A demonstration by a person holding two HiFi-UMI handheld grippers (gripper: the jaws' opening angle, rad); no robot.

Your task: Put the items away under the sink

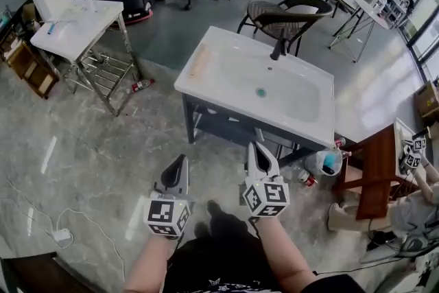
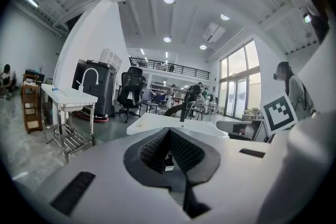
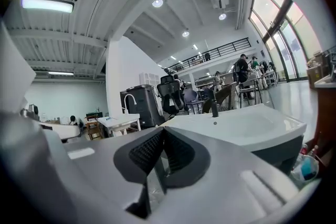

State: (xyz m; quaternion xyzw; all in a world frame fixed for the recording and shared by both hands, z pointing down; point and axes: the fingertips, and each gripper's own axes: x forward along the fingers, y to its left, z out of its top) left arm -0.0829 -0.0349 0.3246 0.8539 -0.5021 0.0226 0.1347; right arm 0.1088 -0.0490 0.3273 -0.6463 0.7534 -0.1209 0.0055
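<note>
A white sink [image 1: 226, 72] with a black faucet [image 1: 280, 46] stands on a dark frame with an open shelf [image 1: 230, 125] below it. On the floor at its right end lie a clear bag holding something blue [image 1: 326, 162] and a red-capped bottle [image 1: 306, 178]. My left gripper [image 1: 180, 162] and right gripper [image 1: 258, 147] hover side by side in front of the sink, pointing at it. Both are shut with nothing in them. In the left gripper view the left gripper [image 2: 169, 130] has its pads meeting; the right gripper [image 3: 163, 130] looks the same in its own view, with the sink [image 3: 247, 126] beyond it.
A second white sink [image 1: 75, 27] on a metal rack stands at the far left, with a bottle [image 1: 140, 85] on the floor beside it. A wicker chair [image 1: 288, 10] sits behind the main sink. A wooden stool [image 1: 374, 171] and a seated person are at the right. A power strip [image 1: 60, 235] lies at the lower left.
</note>
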